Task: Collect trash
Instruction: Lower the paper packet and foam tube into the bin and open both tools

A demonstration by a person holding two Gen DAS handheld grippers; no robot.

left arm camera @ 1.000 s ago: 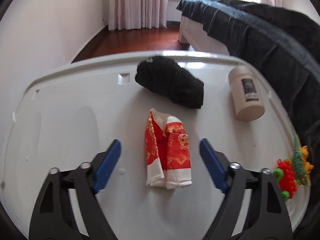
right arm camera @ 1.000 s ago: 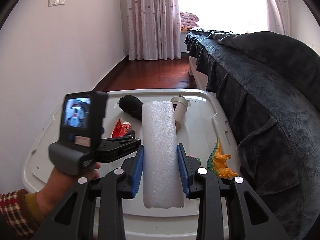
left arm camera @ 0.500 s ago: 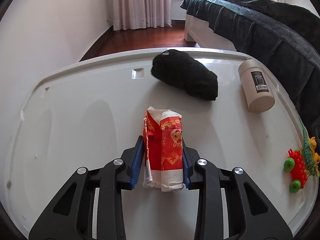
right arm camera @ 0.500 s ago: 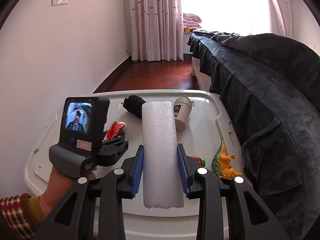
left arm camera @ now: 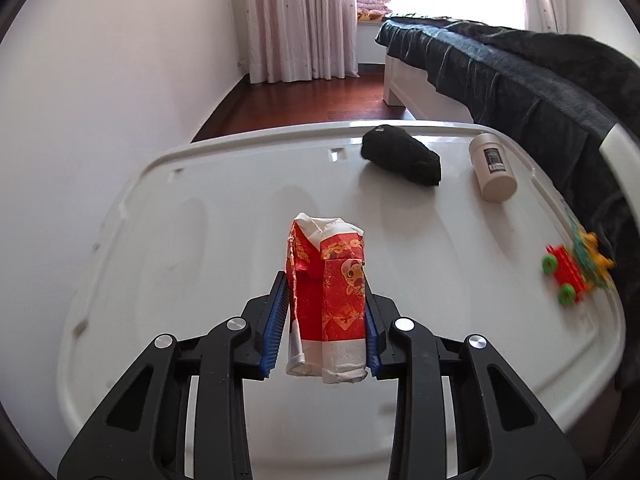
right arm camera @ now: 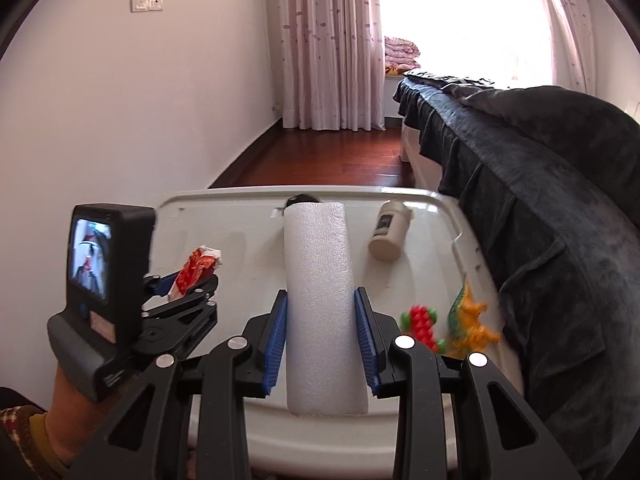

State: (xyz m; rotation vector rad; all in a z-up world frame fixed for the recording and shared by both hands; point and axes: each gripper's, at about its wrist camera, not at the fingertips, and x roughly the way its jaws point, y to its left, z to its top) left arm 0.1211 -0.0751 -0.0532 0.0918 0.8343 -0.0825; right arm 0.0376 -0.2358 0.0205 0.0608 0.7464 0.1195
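My left gripper [left arm camera: 326, 320] is shut on a crumpled red and white paper wrapper [left arm camera: 328, 296] and holds it lifted above the white plastic lid [left arm camera: 200, 216]. The wrapper also shows in the right wrist view [right arm camera: 196, 268], held by the left gripper [right arm camera: 182, 284]. My right gripper [right arm camera: 320, 340] is shut on a white foam roll [right arm camera: 320, 292] above the lid's near edge [right arm camera: 320, 436]. A beige paper cup [left arm camera: 494, 172] lies on its side at the far right of the lid; it also shows in the right wrist view [right arm camera: 390, 232].
A black cloth bundle [left arm camera: 400, 156] lies at the back of the lid. A red and green toy [left arm camera: 566, 272] and an orange dinosaur toy [right arm camera: 472, 320] sit at the lid's right edge. A bed with a dark blanket [right arm camera: 540, 200] runs along the right. A white wall [left arm camera: 100, 100] is on the left.
My left gripper closed on the red wrapper and has lifted it off the lid. The right gripper holds the foam roll as before and has drawn back and risen slightly.
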